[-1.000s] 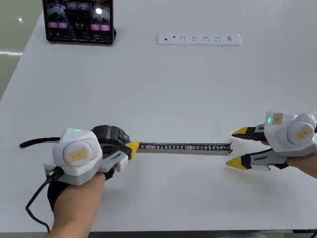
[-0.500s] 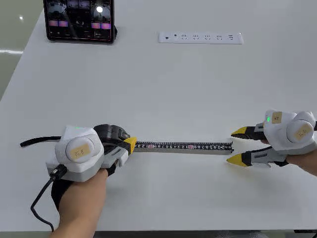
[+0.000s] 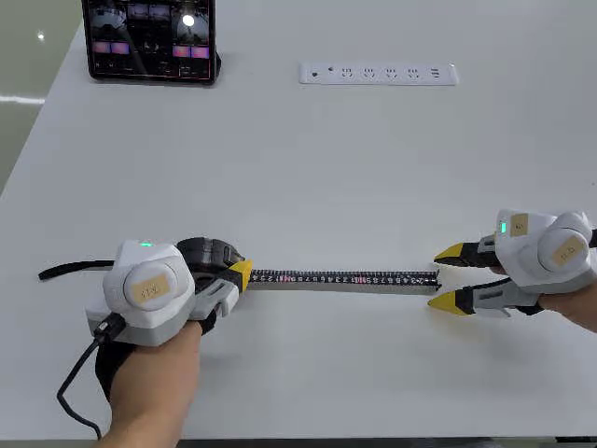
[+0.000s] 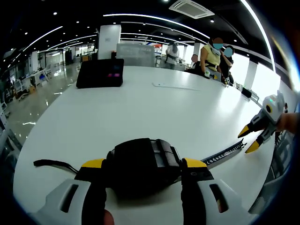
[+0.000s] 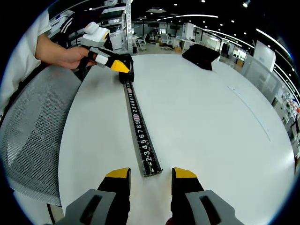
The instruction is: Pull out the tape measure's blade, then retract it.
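Note:
The black tape measure case (image 3: 210, 255) sits on the white table at the left, and my left gripper (image 3: 233, 283) is shut on it. In the left gripper view the case (image 4: 143, 161) is wedged between the yellow-tipped jaws. The blade (image 3: 343, 278) lies flat on the table, stretched out to the right. Its end (image 5: 152, 169) rests just ahead of the gap of my right gripper (image 5: 151, 174), which is open and not touching it. From above, the right gripper (image 3: 448, 277) straddles the blade's tip. The right gripper (image 4: 251, 138) also shows far off in the left gripper view.
A tablet (image 3: 149, 37) stands at the far left corner, and a white power strip (image 3: 378, 73) lies at the back. A black strap (image 3: 70, 271) trails left of the case. A mesh chair (image 5: 33, 140) is beside the table's near edge. People stand beyond the table.
My left gripper has edged left with the case, so slightly more blade shows. The right gripper has stayed open at the blade's end.

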Demonstrator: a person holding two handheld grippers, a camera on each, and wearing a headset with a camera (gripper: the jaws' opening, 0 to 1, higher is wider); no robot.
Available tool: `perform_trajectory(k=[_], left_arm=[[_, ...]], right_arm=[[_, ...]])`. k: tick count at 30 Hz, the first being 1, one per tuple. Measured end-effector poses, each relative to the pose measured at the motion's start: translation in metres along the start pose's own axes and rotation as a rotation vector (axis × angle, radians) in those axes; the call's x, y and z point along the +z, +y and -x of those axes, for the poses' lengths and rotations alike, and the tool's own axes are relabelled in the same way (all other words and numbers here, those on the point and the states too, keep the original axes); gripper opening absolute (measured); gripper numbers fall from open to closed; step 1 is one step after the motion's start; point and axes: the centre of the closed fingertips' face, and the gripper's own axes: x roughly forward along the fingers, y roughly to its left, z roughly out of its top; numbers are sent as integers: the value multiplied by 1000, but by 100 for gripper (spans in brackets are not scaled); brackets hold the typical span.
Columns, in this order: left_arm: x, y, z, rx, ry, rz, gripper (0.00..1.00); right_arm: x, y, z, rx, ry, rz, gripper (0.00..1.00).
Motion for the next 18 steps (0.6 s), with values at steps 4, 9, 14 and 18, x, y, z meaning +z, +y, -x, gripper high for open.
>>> perform_trajectory(k=[4,9,14,18], left_arm=[[0,0,0,-2,1,0,60],[0,0,0,-4,1,0,60],[-1,0,0,-5,2,4,60],[-1,1,0,-4,3,5,61]], right_arm=[[-1,1,-1,11,6,14,27],[-1,1,-3,17,18,36,22],[-2,1,-4,23,27,53,17],[-1,1,-6,25,29,68,14]])
